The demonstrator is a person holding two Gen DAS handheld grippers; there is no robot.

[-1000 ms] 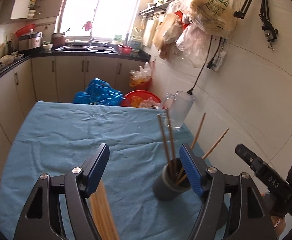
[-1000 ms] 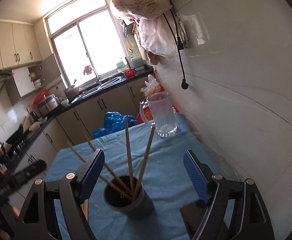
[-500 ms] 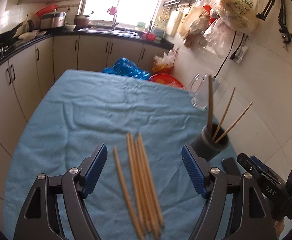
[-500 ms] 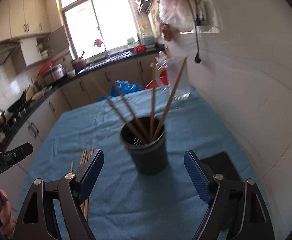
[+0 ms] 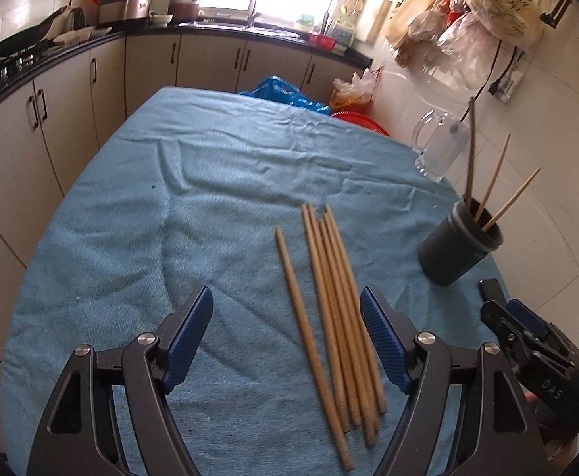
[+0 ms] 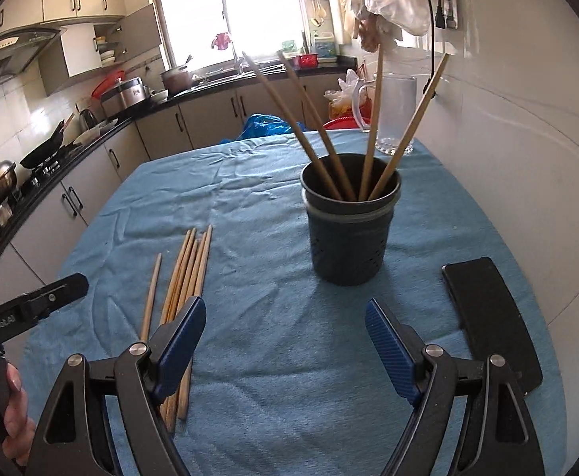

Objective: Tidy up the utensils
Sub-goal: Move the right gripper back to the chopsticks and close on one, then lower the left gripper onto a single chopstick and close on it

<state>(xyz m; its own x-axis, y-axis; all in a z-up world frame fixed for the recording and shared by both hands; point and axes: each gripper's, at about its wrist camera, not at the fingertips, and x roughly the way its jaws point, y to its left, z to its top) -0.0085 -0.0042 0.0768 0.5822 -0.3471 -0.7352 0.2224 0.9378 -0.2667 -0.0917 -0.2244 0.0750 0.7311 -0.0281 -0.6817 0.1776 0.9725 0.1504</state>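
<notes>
Both of your tongs stand wide apart with nothing between the pads: your left gripper [image 5: 285,335] hangs over the loose chopsticks [image 5: 331,317], which lie in a bundle on the blue cloth [image 5: 150,238], one stick slightly apart at its nine o'clock side. Your right gripper [image 6: 285,337] faces the dark holder [image 6: 349,230] at twelve o'clock, four chopsticks leaning in it. At three o'clock lies a black phone [image 6: 491,317].
</notes>
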